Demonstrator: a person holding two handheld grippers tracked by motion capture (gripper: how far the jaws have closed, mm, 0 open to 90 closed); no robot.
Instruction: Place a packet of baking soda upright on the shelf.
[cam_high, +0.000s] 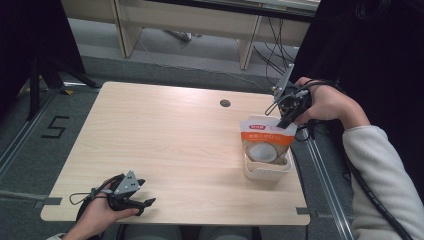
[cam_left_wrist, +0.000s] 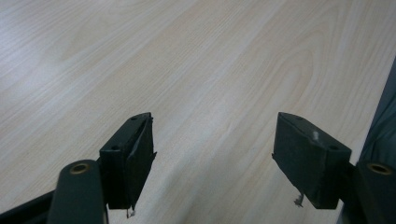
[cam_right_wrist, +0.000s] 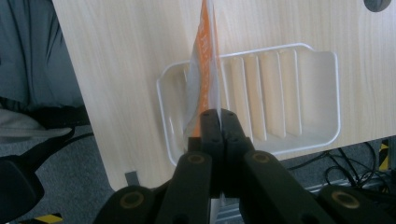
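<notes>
At right of centre in the high view, the right gripper (cam_high: 285, 119) pinches the top edge of an orange-and-white pouch (cam_high: 266, 141) standing in a white slotted tray (cam_high: 267, 171). At lower left, the left gripper (cam_high: 142, 204) rests spread and empty on the wooden table (cam_high: 165, 145)

Pouch (cam_high: 265, 137) upright in the slotted tray (cam_high: 267, 172), near the table's (cam_high: 165, 150) right edge.

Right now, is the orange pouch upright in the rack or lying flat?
Upright. The orange pouch stands in the white rack, its top edge pinched by the right gripper jaws.
</notes>
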